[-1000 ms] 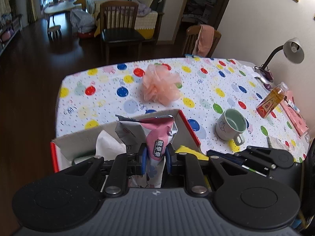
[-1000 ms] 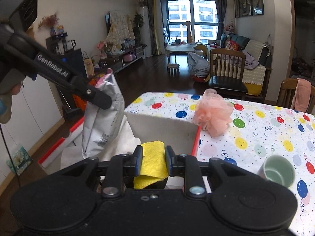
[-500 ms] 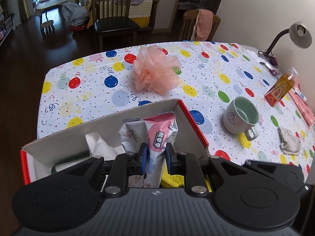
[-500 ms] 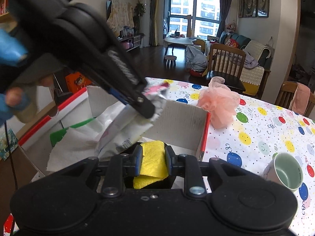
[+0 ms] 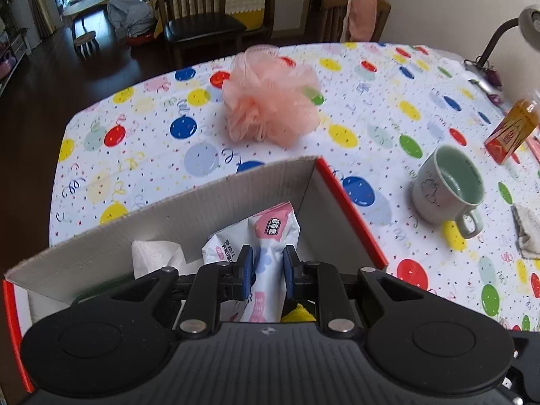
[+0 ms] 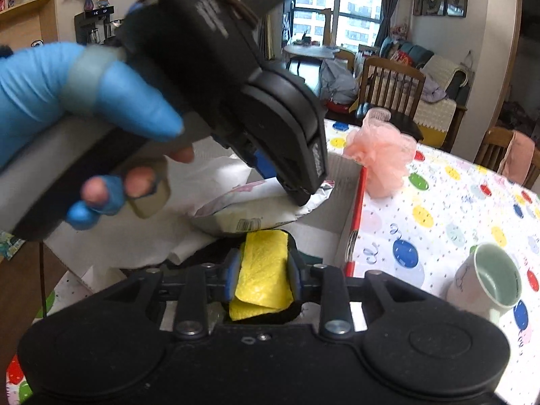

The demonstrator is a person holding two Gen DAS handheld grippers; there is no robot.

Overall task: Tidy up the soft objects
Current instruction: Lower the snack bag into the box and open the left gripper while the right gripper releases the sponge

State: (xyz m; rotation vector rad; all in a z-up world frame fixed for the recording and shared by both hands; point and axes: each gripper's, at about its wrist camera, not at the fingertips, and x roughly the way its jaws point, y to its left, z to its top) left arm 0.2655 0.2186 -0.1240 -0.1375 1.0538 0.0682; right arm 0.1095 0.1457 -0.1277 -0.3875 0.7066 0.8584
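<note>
In the left wrist view, the left tool (image 5: pixel 264 271) was clamped on a pink-and-white soft pack (image 5: pixel 270 236), its blue pads pressed against the pack's sides. The pack stood with its long axis running away from the tool, its far end pointing into the far right corner of the cardboard box (image 5: pixel 189 199), already below the rim. A white tissue (image 5: pixel 155 253) lay in the box to the pack's left, and a scrap of yellow showed under the tool's right finger. Beyond the box, on the spotted tabletop (image 5: pixel 371 108), a peach bath pouf (image 5: pixel 270 101) sat well apart from both tools, with a mug (image 5: pixel 445 185) to the right and a small cloth (image 5: pixel 526 229) at the right edge.

In the right wrist view, the right tool (image 6: pixel 263 273) had a folded yellow sponge cloth (image 6: pixel 265 266) between its pads, and its jaws were opening; the pads looked still in contact with the cloth's edges. The cloth lay low inside the box, against the near side. A blue-gloved hand (image 6: pixel 67 101) carried the left tool across the upper left, its tip down on the pack's crinkled end (image 6: pixel 317 195), just above and beyond the yellow cloth.

The pouf (image 6: pixel 381 148) lay past the box's red-edged wall (image 6: pixel 357 216), ahead and to the right. By my reading the right tool, once free, stood nearer to it than the left, with the wall between them to be cleared.
</note>
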